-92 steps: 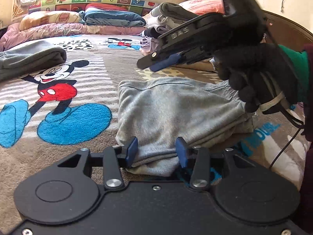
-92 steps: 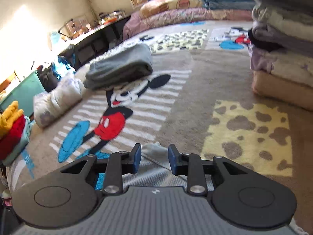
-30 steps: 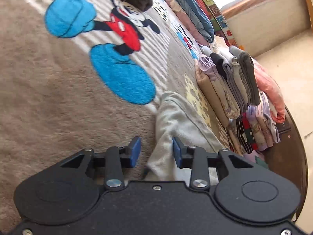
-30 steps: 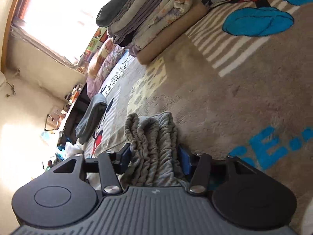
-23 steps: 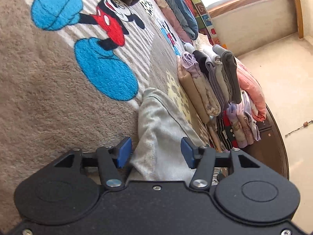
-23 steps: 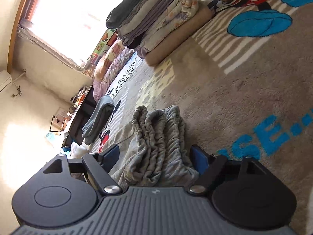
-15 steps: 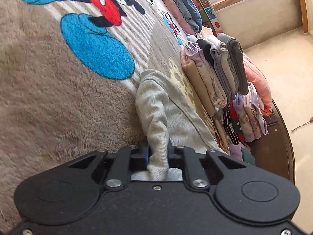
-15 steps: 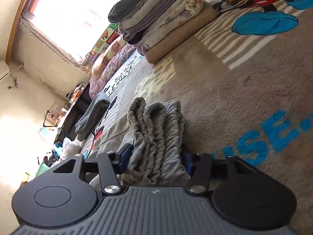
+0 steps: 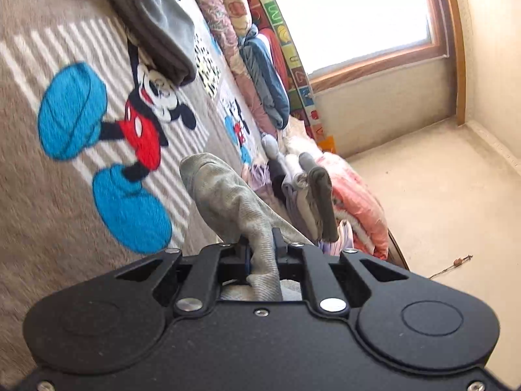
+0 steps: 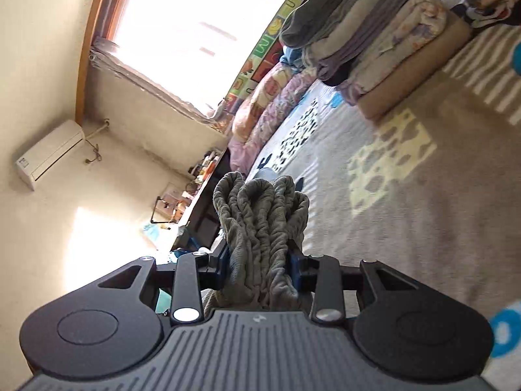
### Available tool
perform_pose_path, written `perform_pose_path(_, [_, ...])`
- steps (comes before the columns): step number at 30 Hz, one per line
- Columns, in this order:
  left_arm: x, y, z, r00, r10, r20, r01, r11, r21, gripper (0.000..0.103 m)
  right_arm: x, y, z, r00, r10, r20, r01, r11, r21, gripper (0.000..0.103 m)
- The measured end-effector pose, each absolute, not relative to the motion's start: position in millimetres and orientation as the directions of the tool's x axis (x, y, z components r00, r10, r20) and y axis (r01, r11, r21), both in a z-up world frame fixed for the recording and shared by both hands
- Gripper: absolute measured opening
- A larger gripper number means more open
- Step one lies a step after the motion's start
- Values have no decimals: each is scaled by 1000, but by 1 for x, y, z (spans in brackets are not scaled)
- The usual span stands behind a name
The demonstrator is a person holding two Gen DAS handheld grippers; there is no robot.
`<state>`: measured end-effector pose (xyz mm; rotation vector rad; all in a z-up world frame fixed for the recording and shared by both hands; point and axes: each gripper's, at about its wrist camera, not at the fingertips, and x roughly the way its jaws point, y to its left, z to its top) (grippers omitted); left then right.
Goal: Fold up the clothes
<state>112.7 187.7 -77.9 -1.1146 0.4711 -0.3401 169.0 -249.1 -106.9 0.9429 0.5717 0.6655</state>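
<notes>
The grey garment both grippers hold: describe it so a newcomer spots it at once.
Start at the Mickey Mouse blanket covering the bed. Above it, the left gripper and right gripper pinch the grey garment. Unlike the stacked clothes, it has a bunched elastic waistband.

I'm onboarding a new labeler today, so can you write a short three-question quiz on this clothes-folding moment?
1. True or false: the left hand-held gripper is open and empty.
2. Which part of the grey garment does the right hand-held gripper clamp? A) a flat single layer B) the bunched, gathered waistband C) nothing
3. Fill in: the cartoon mouse on the blanket wears ____ shorts.

Key: 1 false, it is shut on a fold of the grey garment; 2 B; 3 red.
</notes>
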Motion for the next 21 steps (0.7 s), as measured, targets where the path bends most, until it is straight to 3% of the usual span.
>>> perform_pose_path(4, [116, 223, -84, 887, -421, -191, 8, 429, -903, 8, 195, -205, -96, 623, 773, -117, -330, 396, 857, 37])
perform_pose_path(6, [120, 238, -96, 895, -382, -231, -34, 458, -888, 17, 209, -185, -101, 618, 775, -132, -336, 413, 846, 38])
perform_pose_path(7, [125, 244, -109, 886, -364, -287, -80, 490, -868, 48, 220, -175, -114, 617, 759, -207, -298, 469, 832, 46])
perform_pose_path(8, [125, 250, -127, 873, -338, -351, -154, 492, -857, 71, 231, -166, -129, 613, 738, -281, -259, 524, 812, 63])
perform_pose_path(9, [125, 257, -145, 855, -310, -415, -232, 486, -842, 68, 241, -159, -150, 579, 726, -370, -189, 561, 806, 69])
perform_pose_path(10, [123, 261, -151, 859, -314, -405, -229, 473, -851, 62, 248, -157, -169, 553, 714, -430, -115, 576, 809, 66])
perform_pose_path(11, [121, 264, -154, 866, -323, -382, -210, 458, -864, 64, 245, -161, -177, 580, 711, -398, -112, 553, 826, 63])
perform_pose_path(14, [114, 272, -164, 885, -348, -309, -152, 411, -899, 64, 237, -163, -171, 583, 742, -332, -162, 506, 847, 79])
perform_pose_path(17, [129, 265, -159, 874, -351, -335, -143, 474, -869, 62, 235, -156, -171, 574, 740, -351, -194, 539, 819, 81])
perform_pose_path(19, [136, 254, -157, 865, -341, -367, -148, 526, -837, 51, 234, -151, -172, 572, 732, -370, -216, 570, 793, 78])
perform_pose_path(20, [139, 251, -158, 861, -339, -379, -152, 538, -829, 35, 234, -149, -172, 578, 725, -375, -217, 579, 786, 73])
perform_pose_path(21, [142, 251, -161, 853, -344, -393, -166, 535, -828, 26, 234, -148, -173, 583, 718, -379, -218, 588, 779, 61])
